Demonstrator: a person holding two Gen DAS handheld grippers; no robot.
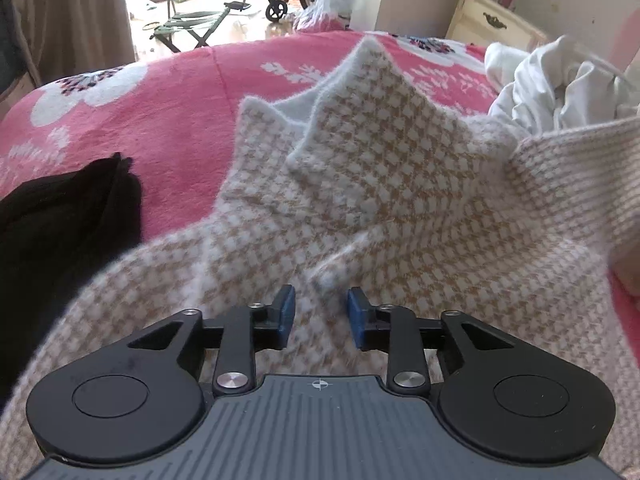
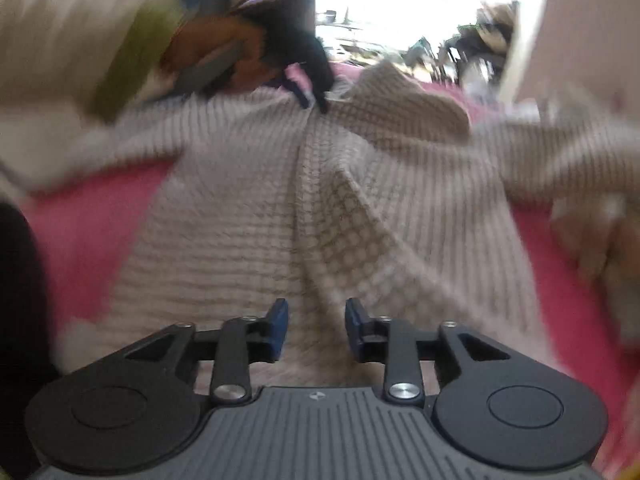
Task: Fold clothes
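A tan-and-white checked knit garment [image 1: 400, 184] lies rumpled across the pink flowered bed cover [image 1: 168, 92], with a black garment [image 1: 60, 216] at its left and a white heap [image 1: 560, 88] at the far right. The left gripper [image 1: 320, 312] hangs over the near part of the knit, jaws parted and pressing nothing. The right gripper [image 2: 316, 326] likewise stands parted above the knit, gripping nothing.

Both wrist views look down, close, on the sweater [image 1: 400, 184].
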